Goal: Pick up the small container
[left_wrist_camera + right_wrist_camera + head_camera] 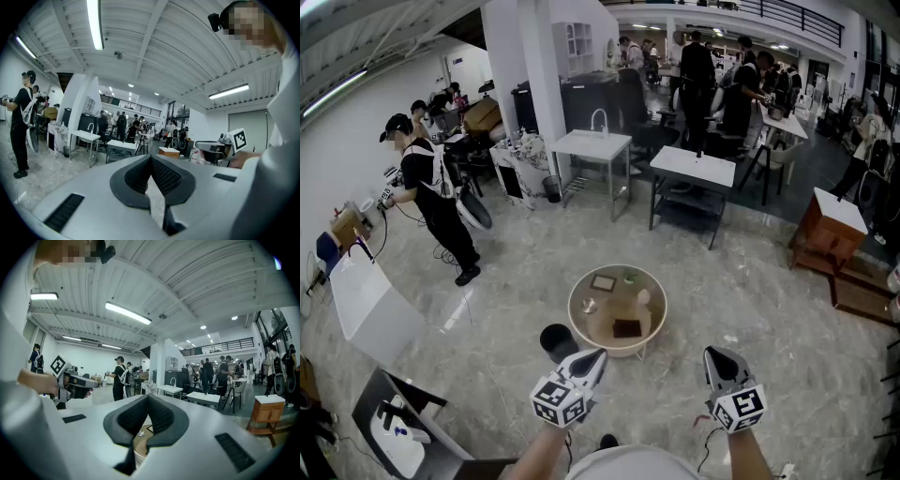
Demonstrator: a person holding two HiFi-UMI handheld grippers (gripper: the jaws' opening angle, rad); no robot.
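Head view: a person holds the left gripper (596, 356) and right gripper (718, 354) level, short of a low round table (574, 314). Its small items (588, 305) presumably include the small container, though which one cannot be told.

Left gripper view: jaws pressed together, empty.

Right gripper view: jaws likewise closed on nothing, the table's rim just beyond them.

The pickup looks unstarted, with approach, opening and grasp all remaining.
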